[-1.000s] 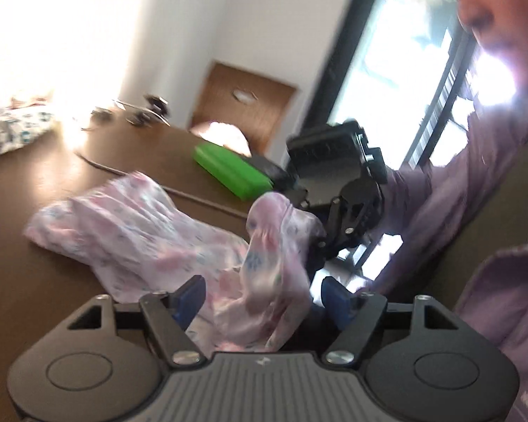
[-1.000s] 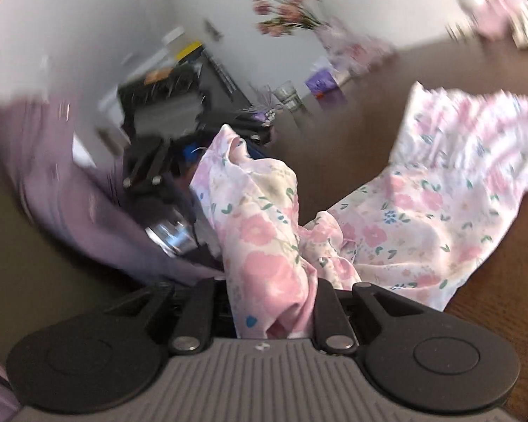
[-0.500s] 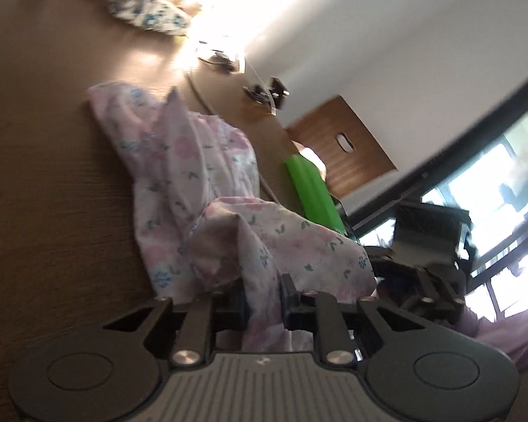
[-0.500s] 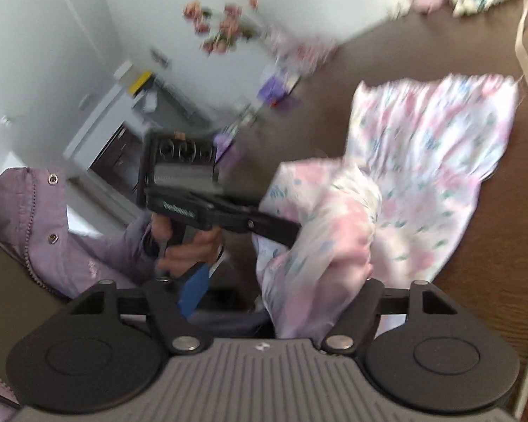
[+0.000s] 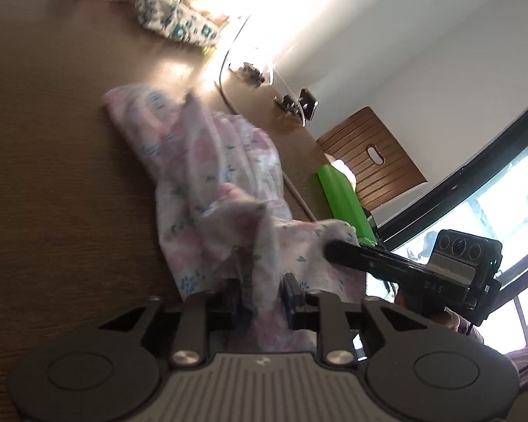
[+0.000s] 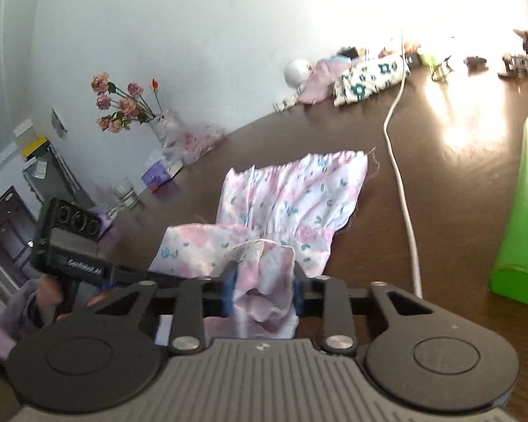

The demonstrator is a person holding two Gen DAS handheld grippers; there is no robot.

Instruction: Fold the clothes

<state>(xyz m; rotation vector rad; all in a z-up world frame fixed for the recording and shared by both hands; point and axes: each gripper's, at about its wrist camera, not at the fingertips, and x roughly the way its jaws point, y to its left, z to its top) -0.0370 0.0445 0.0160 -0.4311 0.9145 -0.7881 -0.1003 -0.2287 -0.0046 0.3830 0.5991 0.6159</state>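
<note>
Garment (image 6: 292, 190): thin floral cloth, light, limp, slides easily; far end on my surface (image 6: 457, 190); near edge bunched, pinched by my left tool (image 5: 260, 297) and right tool (image 6: 262, 290), jaws just shifted; best held at corners.

Floral garment (image 5: 225, 176) motion-blurred in left wrist view, print unreadable; its bunched end hides the left tool (image 5: 262, 297) pads. Green box (image 6: 521, 211) cut off at 3 o'clock edge in right view. Clutter (image 6: 440, 59) at 1 o'clock washed out by glare. Hand (image 6: 52, 292) at 9 o'clock mostly hidden behind the tool body.
</note>
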